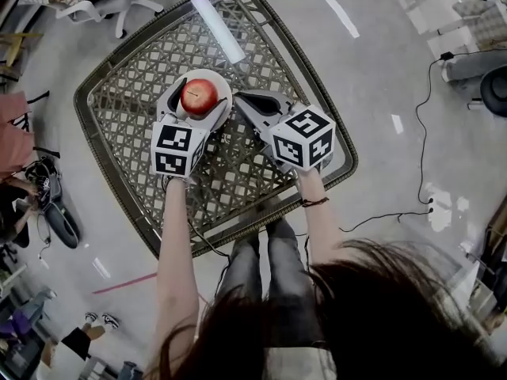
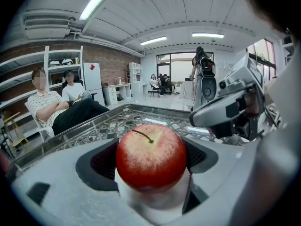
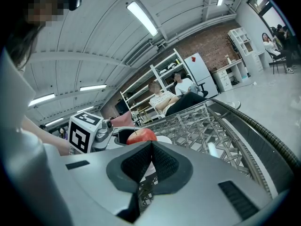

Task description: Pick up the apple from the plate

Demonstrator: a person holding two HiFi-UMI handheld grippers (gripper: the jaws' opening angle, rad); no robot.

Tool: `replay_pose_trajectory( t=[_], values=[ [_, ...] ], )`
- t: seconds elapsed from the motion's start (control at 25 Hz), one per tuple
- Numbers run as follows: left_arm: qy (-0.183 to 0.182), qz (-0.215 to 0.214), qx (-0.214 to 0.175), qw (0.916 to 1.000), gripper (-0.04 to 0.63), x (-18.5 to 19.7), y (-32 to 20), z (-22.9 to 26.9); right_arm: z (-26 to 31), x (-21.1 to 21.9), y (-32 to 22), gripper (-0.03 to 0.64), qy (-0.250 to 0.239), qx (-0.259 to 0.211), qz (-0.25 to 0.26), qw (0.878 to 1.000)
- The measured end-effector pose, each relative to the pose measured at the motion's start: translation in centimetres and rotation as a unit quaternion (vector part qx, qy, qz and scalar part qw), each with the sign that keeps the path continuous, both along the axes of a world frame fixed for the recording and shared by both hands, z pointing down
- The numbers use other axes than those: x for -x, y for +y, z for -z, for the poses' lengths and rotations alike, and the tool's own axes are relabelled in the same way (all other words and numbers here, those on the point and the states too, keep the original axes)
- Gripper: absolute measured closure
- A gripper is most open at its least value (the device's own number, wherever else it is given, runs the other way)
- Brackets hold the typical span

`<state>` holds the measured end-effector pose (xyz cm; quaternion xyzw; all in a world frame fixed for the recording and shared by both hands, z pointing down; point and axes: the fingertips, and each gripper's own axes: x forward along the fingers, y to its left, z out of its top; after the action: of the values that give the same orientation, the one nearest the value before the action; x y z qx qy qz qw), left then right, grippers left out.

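In the head view, the apple [image 1: 198, 97] sits on a white plate [image 1: 225, 90] at the upper middle of the frame, on a lattice table [image 1: 119, 125]. The left gripper [image 1: 203, 93] reaches round the apple, one jaw on each side. The right gripper [image 1: 244, 100] lies just right of the plate, its tips together.

In the left gripper view, the apple [image 2: 150, 157] fills the centre. Both dark pads [image 2: 101, 161] seem to press its sides, pinching it. Blurred white plate [image 2: 155, 201] shows under it, and I cannot tell whether they still touch.

In the right gripper view, the jaws are pressed together with nothing between them. The apple [image 3: 141, 135] shows just above them at centre left.
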<state>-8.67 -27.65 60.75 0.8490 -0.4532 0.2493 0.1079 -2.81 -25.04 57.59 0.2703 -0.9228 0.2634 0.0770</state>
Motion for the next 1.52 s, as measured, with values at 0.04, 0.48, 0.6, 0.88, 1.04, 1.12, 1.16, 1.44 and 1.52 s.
replay_pose_trajectory(
  t=[0.04, 0.48, 0.6, 0.88, 1.04, 1.12, 1.16, 1.44, 1.52],
  values=[
    [0.003, 0.001, 0.0, 1.0, 0.175, 0.0, 0.1, 0.1, 0.0, 0.0, 0.1, 0.607, 0.0, 0.001, 0.0, 1.0],
    [0.022, 0.02, 0.003, 0.9996, 0.175, 0.6, 1.2, 2.7, 2.3, 0.3, 0.3, 0.607, 0.0, -0.003, 0.005, 1.0],
    [0.028, 0.023, 0.005, 0.9993, 0.175, 0.5, 1.8, 3.5, 3.1, 0.3, 0.7, 0.607, 0.007, -0.006, 0.012, 1.0],
    [0.041, 0.026, 0.008, 0.9988, 0.175, 0.2, 3.1, 5.1, 4.8, 0.7, 1.6, 0.607, 0.015, -0.012, 0.026, 0.999],
    [0.047, 0.031, 0.007, 0.9984, 0.175, 0.3, 3.8, 6.0, 5.8, 0.9, 2.0, 0.607, 0.016, -0.017, 0.032, 0.999],
    [0.052, 0.035, 0.007, 0.998, 0.175, 0.3, 4.3, 6.6, 6.3, 1.0, 2.4, 0.607, 0.015, -0.018, 0.036, 0.999],
    [0.053, 0.036, 0.007, 0.9979, 0.175, 0.3, 4.6, 6.9, 6.6, 1.1, 2.6, 0.607, 0.015, -0.019, 0.038, 0.999],
    [0.062, 0.042, 0.001, 0.9972, 0.175, 0.1, 6.3, 9.4, 8.5, 1.2, 4.3, 0.607, 0.023, -0.027, 0.051, 0.998],
    [0.066, 0.044, 0.0, 0.9968, 0.175, 0.1, 6.8, 10.1, 9.1, 1.2, 4.6, 0.607, 0.022, -0.029, 0.053, 0.998]
  ],
)
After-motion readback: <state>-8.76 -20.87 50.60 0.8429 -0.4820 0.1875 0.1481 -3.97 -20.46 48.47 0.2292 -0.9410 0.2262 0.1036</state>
